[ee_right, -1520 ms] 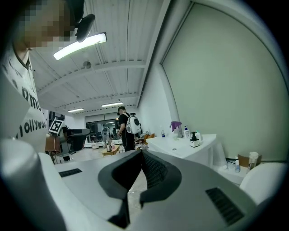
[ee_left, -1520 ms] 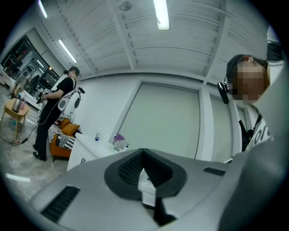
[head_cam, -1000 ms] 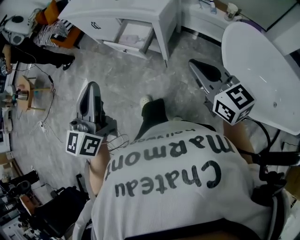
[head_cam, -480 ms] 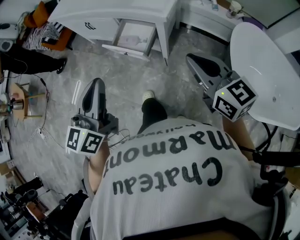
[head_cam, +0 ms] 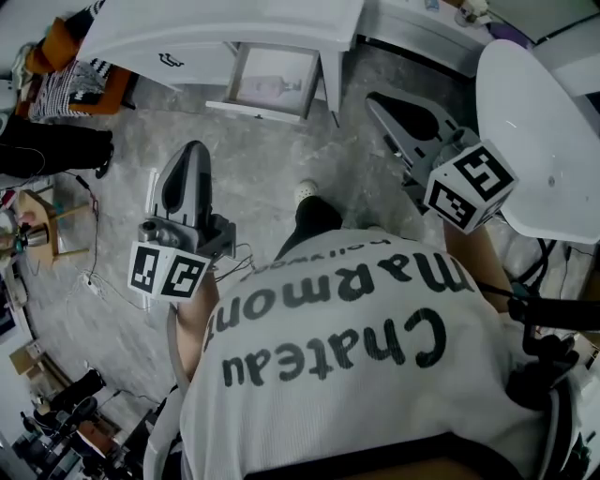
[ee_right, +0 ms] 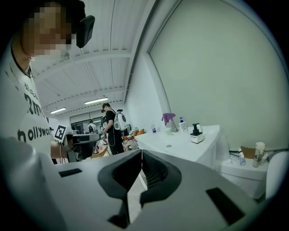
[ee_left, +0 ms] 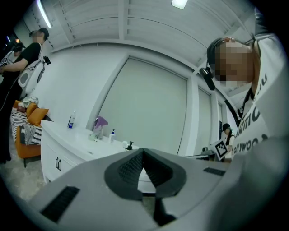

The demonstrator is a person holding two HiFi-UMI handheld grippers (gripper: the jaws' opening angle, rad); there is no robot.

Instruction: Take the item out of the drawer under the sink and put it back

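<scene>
The white sink cabinet (head_cam: 234,23) stands at the top of the head view. Its drawer (head_cam: 251,110) is pulled open, and a clear bottle-like item (head_cam: 272,90) lies inside. My left gripper (head_cam: 193,148) is held over the grey floor, short of the drawer and to its left, shut and empty. My right gripper (head_cam: 374,97) hangs to the right of the cabinet's corner, its jaws closed together with nothing between them. In the left gripper view the left gripper (ee_left: 143,151) points level at the cabinet top (ee_left: 67,135). The right gripper (ee_right: 141,152) faces the same counter (ee_right: 180,144).
A large white oval surface (head_cam: 548,141) fills the right side. Several soap bottles (ee_right: 195,131) stand on the counter. Another person (head_cam: 52,141) and an orange seat (head_cam: 56,42) are at the far left, with cables (head_cam: 89,262) on the floor.
Both grippers and I have moved forward toward the cabinet; the open drawer now sits closer and more centred. Both grippers stay shut and empty.
</scene>
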